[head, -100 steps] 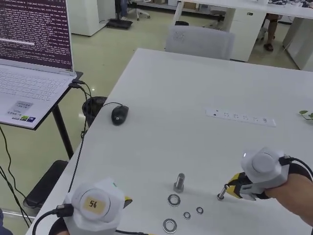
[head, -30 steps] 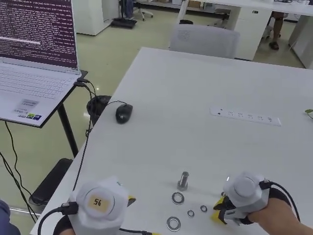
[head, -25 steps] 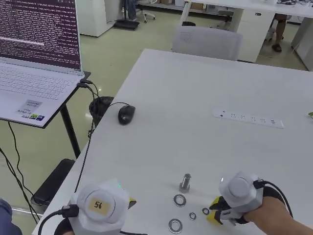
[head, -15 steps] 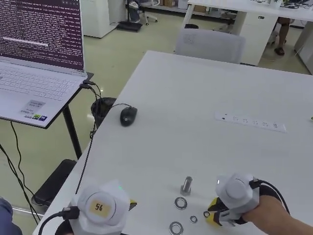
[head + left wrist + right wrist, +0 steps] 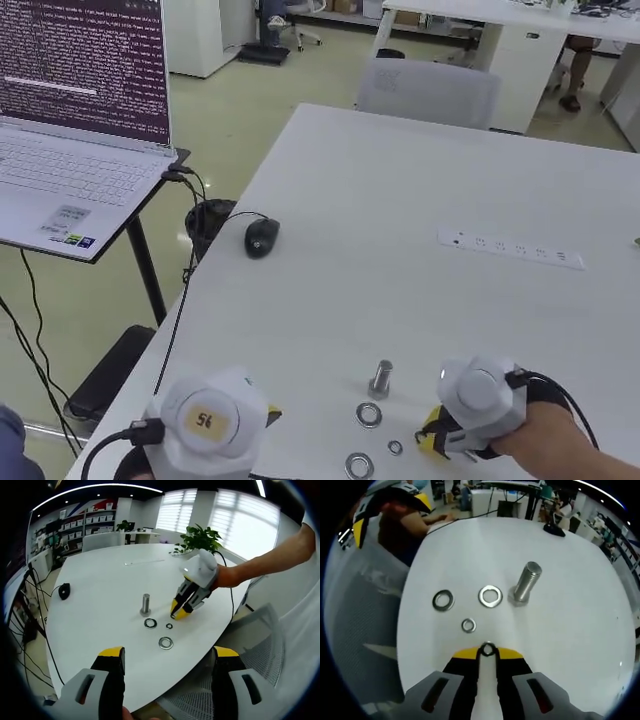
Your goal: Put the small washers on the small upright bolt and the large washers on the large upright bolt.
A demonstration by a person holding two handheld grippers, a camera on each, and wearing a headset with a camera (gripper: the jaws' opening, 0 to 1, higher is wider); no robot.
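The right gripper (image 5: 488, 656) is pinching one small washer (image 5: 488, 649), the left gripper (image 5: 169, 653) is gaping wide and empty, and the large bolt (image 5: 526, 582) is standing bare.

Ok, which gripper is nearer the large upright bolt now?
Right. The right gripper, shut on a small washer, sits close by the large bolt; the left gripper hangs back, open, well short of it.

The head view looks down from above the table's (image 5: 400, 200) near edge. The left gripper view faces far-right from the near-left corner. The right gripper view faces left, close in. All share the large bolt (image 5: 380, 378) and washers (image 5: 369, 414).
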